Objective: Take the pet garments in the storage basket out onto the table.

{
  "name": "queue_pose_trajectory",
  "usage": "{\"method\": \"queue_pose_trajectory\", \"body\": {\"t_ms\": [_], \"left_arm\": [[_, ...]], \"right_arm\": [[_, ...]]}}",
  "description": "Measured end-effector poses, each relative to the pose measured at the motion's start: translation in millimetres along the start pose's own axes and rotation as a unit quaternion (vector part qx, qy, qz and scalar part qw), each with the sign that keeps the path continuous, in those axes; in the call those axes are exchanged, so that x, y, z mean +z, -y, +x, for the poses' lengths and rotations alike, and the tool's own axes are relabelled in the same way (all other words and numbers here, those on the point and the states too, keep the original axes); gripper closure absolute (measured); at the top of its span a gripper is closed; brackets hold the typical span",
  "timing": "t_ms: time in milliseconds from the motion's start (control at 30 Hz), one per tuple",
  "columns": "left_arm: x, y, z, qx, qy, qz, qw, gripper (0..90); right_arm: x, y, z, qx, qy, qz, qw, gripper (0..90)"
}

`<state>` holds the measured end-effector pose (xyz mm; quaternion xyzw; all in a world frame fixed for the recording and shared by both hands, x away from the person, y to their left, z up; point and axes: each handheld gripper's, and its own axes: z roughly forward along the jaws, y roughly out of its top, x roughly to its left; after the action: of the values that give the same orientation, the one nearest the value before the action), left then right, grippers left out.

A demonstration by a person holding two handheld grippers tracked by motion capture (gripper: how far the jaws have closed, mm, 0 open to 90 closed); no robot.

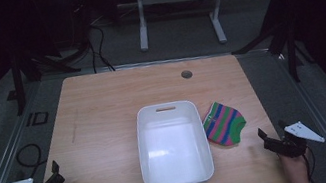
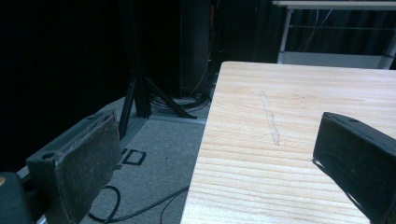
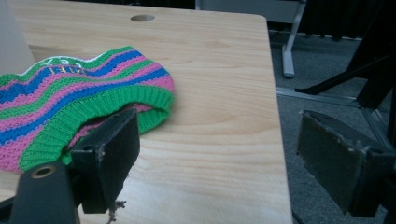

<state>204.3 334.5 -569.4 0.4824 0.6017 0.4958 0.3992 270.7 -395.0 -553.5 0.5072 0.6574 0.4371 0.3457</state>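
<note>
Just left of hand-held gripper (image 3: 219, 158): sock (image 3: 79, 98).

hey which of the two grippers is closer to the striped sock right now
The right gripper. It sits at the table's right edge, just beside the striped sock, fingers open. The left gripper is at the far left edge, with the white bin between it and the sock.
</note>
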Motion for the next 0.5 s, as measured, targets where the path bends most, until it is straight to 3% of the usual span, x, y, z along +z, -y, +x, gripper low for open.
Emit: {"method": "queue_pose_trajectory", "body": {"t_ms": [233, 500], "left_arm": [[-0.4, 0.1, -0.4, 0.002, -0.001, 0.0, 1.0, 1.4], [-0.5, 0.1, -0.4, 0.001, -0.002, 0.0, 1.0, 1.4]], "right_arm": [[-4.7, 3.9, -5.6, 0.022, 0.024, -0.005, 0.9995, 13.6], [-4.4, 4.7, -9.2, 0.037, 0.017, -0.007, 0.9992, 13.7]]}}
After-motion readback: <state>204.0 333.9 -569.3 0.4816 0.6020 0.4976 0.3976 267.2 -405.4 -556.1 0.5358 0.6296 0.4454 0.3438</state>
